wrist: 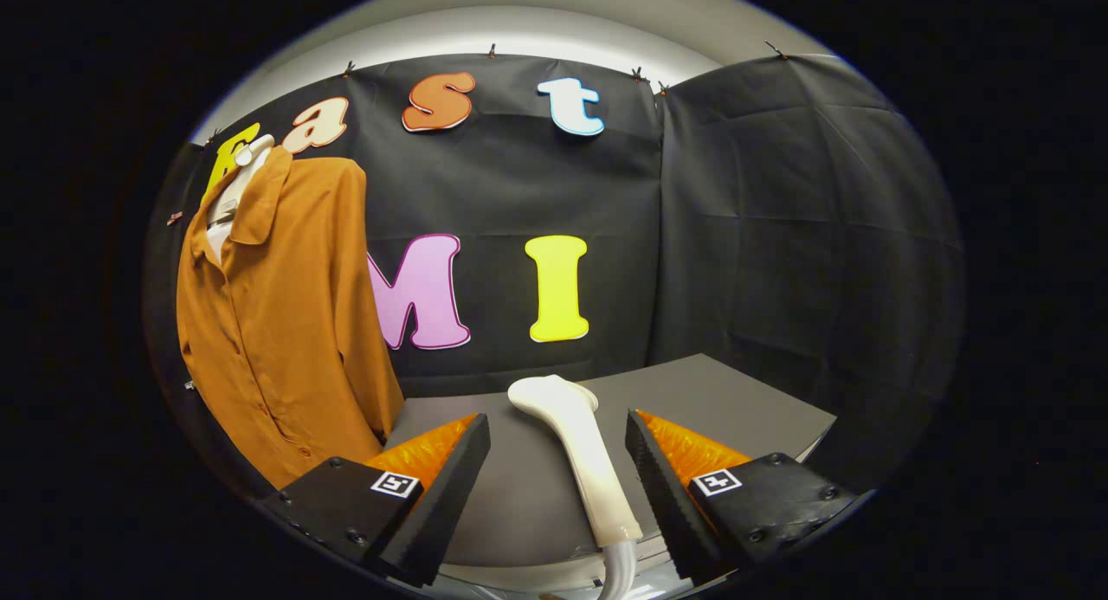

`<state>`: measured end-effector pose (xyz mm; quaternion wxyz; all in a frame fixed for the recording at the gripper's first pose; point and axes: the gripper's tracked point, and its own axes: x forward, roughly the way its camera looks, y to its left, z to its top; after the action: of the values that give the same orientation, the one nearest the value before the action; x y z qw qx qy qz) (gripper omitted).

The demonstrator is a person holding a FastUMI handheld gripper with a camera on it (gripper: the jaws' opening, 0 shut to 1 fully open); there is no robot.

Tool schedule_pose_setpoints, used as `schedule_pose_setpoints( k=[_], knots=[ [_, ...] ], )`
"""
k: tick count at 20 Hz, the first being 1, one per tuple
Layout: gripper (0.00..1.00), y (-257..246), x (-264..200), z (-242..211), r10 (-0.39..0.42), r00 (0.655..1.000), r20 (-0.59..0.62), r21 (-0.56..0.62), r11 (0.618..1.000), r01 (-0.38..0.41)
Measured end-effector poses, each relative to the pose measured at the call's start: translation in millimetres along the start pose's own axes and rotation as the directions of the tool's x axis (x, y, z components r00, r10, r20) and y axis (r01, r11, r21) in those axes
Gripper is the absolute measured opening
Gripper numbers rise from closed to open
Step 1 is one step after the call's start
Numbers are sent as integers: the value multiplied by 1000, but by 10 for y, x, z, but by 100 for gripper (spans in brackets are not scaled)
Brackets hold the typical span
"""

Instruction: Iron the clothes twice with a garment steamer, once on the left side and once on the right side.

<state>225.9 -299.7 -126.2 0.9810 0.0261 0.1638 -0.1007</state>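
Shirt (286,323), orange, hangs on a white hanger or form (238,177) well left of our fingers, collar up, button placket facing us, hem dropping behind the left finger (437,487). Fabric looks dry and untouched as far as we can judge; nothing in view says either pass is done, so we count both left and right sides as still to do

Moving right: grey table (736,401) runs out ahead of us. Steamer (580,461), white, lies on it between our two fingers, head end pointing away from us and curving left, handle end running back toward us, with its hose (616,570) trailing off the near table edge. It sits closer to the right finger (662,487) than the left; can't tell if it touches that one

Gripper (558,483) is spread wide, nothing pinched, steamer body in the gap but not clamped

Our read: we're at the very start, pick-up step. Left to do: close on the handle, lift, carry left to the shirt, sweep one side, then the other

In the way: nothing solid between steamer and shirt. Watch the hose, it may drag on the table edge when we lift. Shirt hangs loose, so it may swing when the head presses on it
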Motion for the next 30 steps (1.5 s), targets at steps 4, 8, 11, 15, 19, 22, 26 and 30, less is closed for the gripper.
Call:
schedule_pose_setpoints(
  k=[4, 8, 11, 15, 19, 22, 26, 30],
  knots=[
    [100, -125, 334, -259, 0, 994, -106, 8, 1000, 1],
    [99, -205, 532, -487, -14, 979, -201, -7, 1000, 13],
    [98, -273, 634, -616, -30, 966, -255, -27, 999, 24],
    [75, -299, 741, -799, -26, 940, -339, -22, 1000, 20],
    [49, -286, 756, -849, -18, 933, -360, -48, 999, 1],
    [42, -316, 719, -792, -11, 939, -343, -32, 999, 0],
    [42, -292, 597, -584, -12, 963, -270, -12, 1000, 10],
    [42, -176, 252, -343, -10, 982, -190, -12, 1000, 8]
  ],
)
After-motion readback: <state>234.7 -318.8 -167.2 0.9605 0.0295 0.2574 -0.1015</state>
